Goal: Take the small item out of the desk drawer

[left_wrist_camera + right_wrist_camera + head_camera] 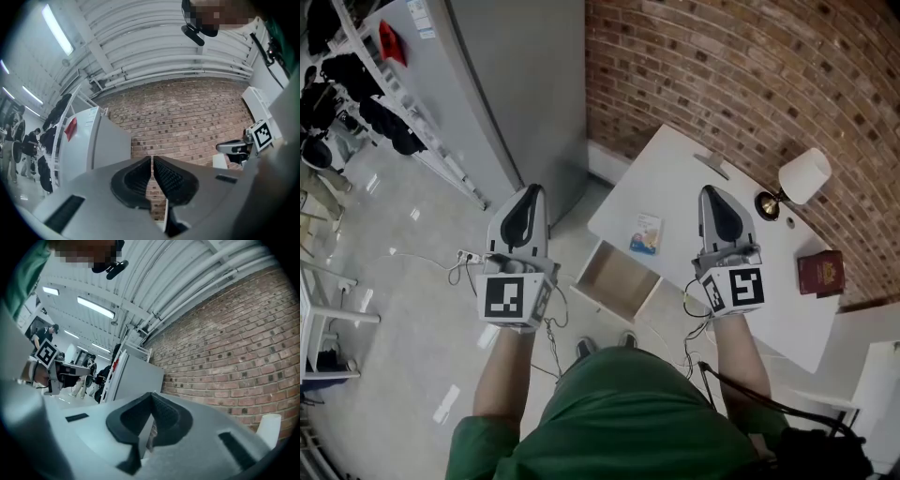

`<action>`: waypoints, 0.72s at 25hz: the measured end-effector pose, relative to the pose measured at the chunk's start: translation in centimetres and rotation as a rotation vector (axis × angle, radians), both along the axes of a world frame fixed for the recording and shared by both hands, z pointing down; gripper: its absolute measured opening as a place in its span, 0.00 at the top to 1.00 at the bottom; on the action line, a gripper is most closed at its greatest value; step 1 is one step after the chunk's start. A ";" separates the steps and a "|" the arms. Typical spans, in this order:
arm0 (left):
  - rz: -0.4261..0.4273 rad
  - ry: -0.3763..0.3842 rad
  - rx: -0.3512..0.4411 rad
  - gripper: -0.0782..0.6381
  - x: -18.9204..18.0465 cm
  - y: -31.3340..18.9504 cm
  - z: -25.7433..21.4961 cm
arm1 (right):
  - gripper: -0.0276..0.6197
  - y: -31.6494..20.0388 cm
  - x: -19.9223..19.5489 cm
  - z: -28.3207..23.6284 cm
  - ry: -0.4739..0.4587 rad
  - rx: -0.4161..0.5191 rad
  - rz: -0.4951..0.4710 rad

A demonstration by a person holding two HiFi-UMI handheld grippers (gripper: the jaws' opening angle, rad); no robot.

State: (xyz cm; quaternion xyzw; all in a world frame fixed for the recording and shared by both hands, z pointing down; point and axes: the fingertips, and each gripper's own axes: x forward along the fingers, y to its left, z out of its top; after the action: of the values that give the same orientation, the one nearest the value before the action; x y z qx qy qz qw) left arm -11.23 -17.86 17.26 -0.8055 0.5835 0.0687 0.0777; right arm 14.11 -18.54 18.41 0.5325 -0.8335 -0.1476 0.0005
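The small item, a flat little packet with some blue and yellow on it, lay on the white bench, just beside the open drawer. The drawer itself looked empty. The packet was lower than both pairs of jaws and between them, nearer to the right ones, and neither pair touched it. So I judged that the taking-out step was already done, and that probably only the drawer was left to push shut. For this, one gripper would need to come down to the drawer front, which was low between the two. The left gripper had its jaws closed together with nothing between them, and the right gripper the same. Both pointed toward the brick wall. A lamp and a red book stood on the bench to the right of the right jaws.
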 end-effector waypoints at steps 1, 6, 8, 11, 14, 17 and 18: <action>0.006 0.000 -0.003 0.87 0.0 0.0 0.2 | 0.95 0.1 0.0 0.1 0.000 -0.003 0.003; 0.029 0.000 -0.012 0.87 0.1 0.0 0.7 | 0.95 0.5 -0.2 0.4 0.008 -0.012 0.016; 0.035 -0.001 -0.012 0.87 0.0 0.0 0.7 | 0.95 0.6 -0.2 0.4 0.011 -0.013 0.022; 0.040 -0.001 -0.011 0.87 -0.2 -0.1 0.7 | 0.95 0.7 -0.3 0.4 0.013 -0.014 0.029; 0.045 0.000 -0.009 0.87 -0.4 0.0 0.7 | 0.95 0.8 -0.6 0.3 0.016 -0.013 0.031; 0.048 0.001 -0.008 0.87 -0.8 0.0 0.7 | 0.95 0.8 -1.1 0.3 0.019 -0.012 0.033; 0.049 0.001 -0.009 0.87 -0.9 0.0 0.7 | 0.95 0.8 -1.2 0.3 0.021 -0.013 0.035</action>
State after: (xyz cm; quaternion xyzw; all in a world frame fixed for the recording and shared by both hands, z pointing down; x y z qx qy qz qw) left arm -12.15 -17.88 17.99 -0.8199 0.5638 0.0682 0.0721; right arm 12.89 -17.71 18.68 0.5453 -0.8250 -0.1478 0.0150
